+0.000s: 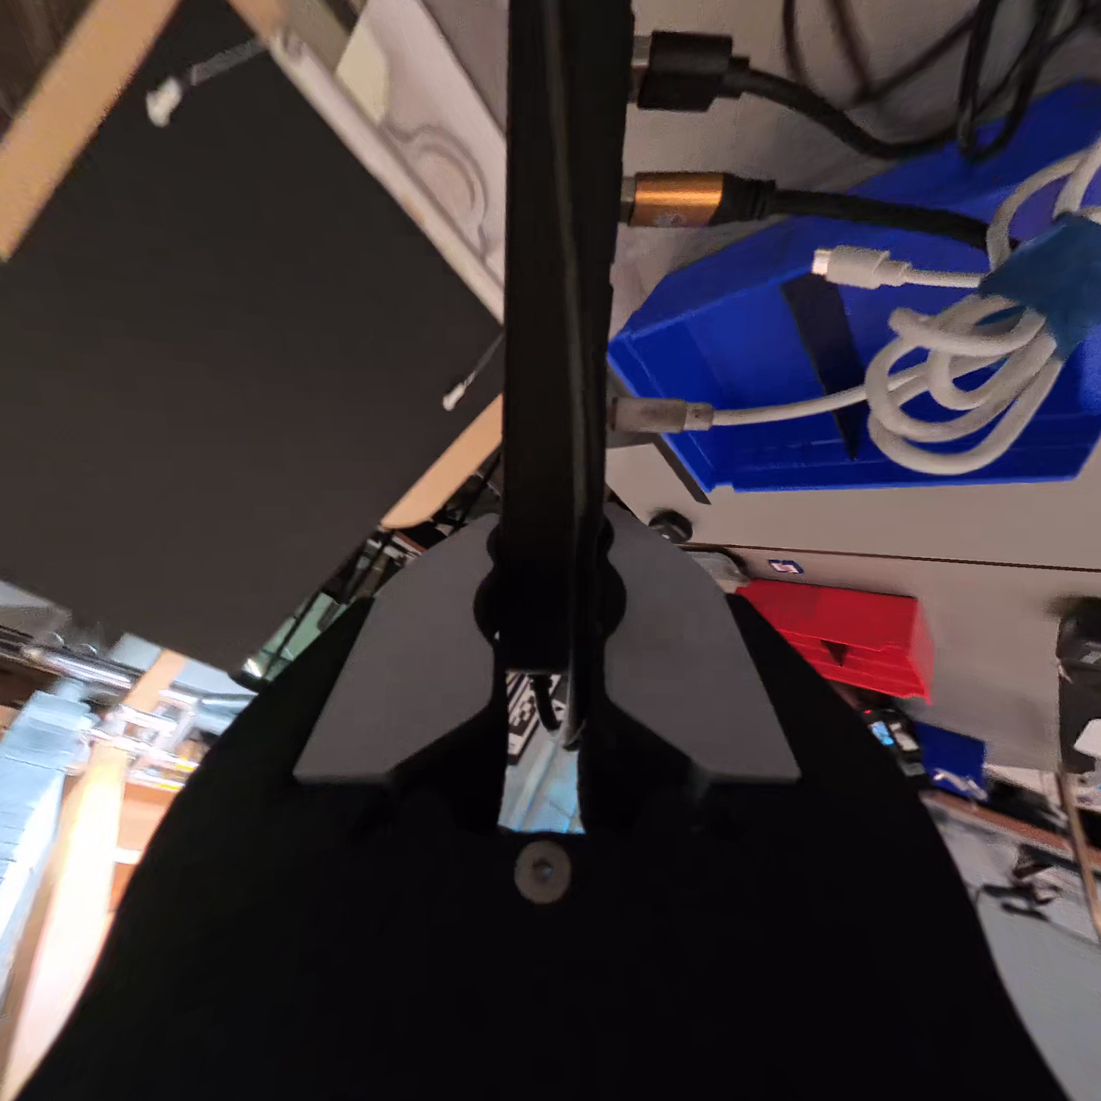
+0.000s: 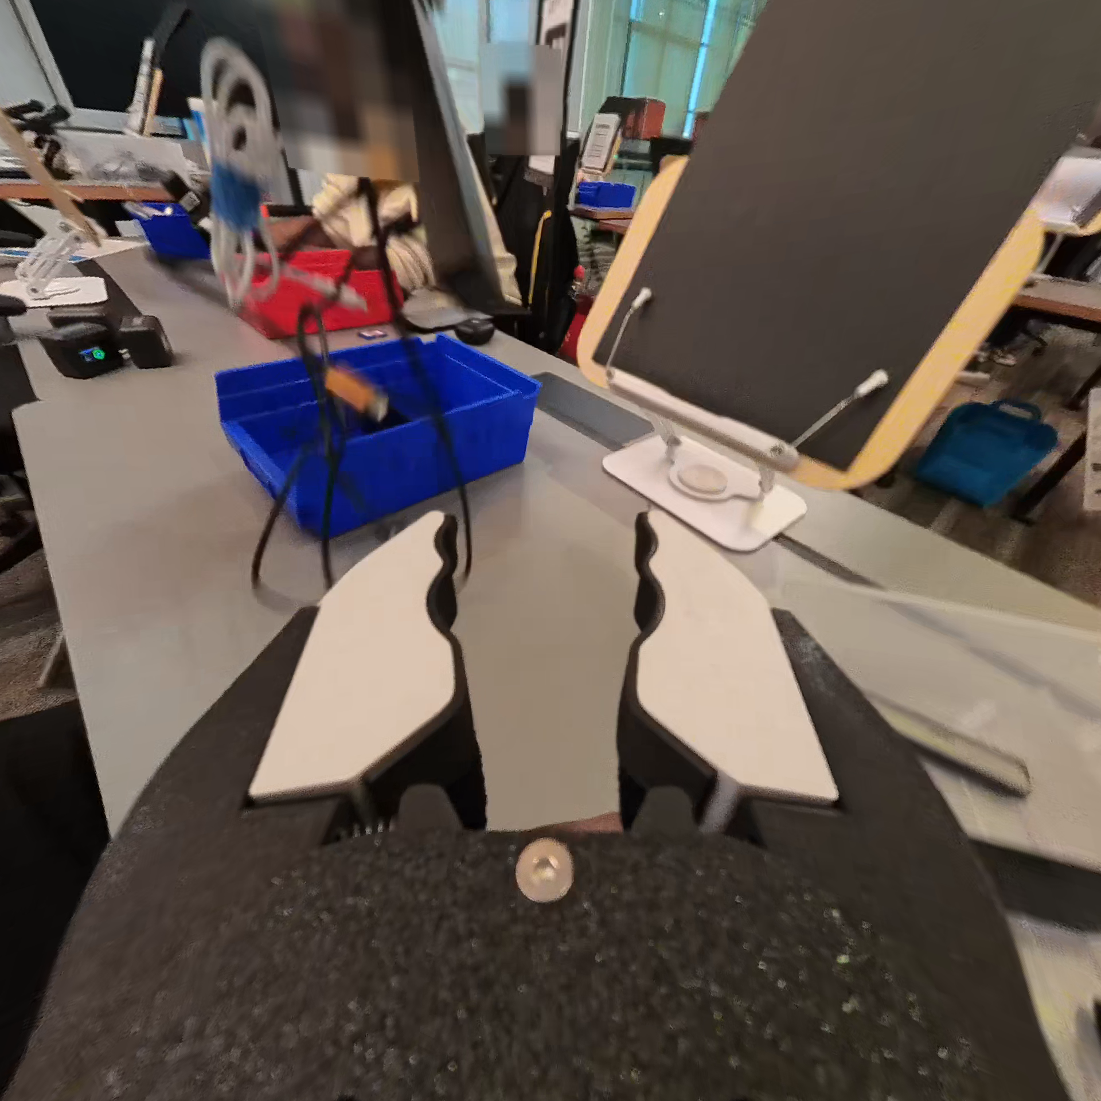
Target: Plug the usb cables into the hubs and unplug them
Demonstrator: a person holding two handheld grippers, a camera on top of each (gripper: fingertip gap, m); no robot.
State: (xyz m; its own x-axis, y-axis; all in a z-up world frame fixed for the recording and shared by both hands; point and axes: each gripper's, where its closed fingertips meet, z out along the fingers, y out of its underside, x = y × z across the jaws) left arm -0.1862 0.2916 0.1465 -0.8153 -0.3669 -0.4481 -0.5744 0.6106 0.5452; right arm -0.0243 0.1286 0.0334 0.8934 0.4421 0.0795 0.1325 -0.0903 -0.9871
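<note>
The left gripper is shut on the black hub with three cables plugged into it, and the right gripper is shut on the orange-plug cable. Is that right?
Not quite. The right gripper is open and holds nothing: the right wrist view shows bare grey table between its fingers. The orange-plug cable is plugged into the black hub, which the left gripper is indeed shut on.

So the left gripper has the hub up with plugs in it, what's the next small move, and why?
Probably bring the open, empty right gripper up to one plug, say the orange plug, and close on it. The left gripper is shut on the hub, held in the air, with three plugs still seated along its side, so unplugging seems to be what's left.
</note>
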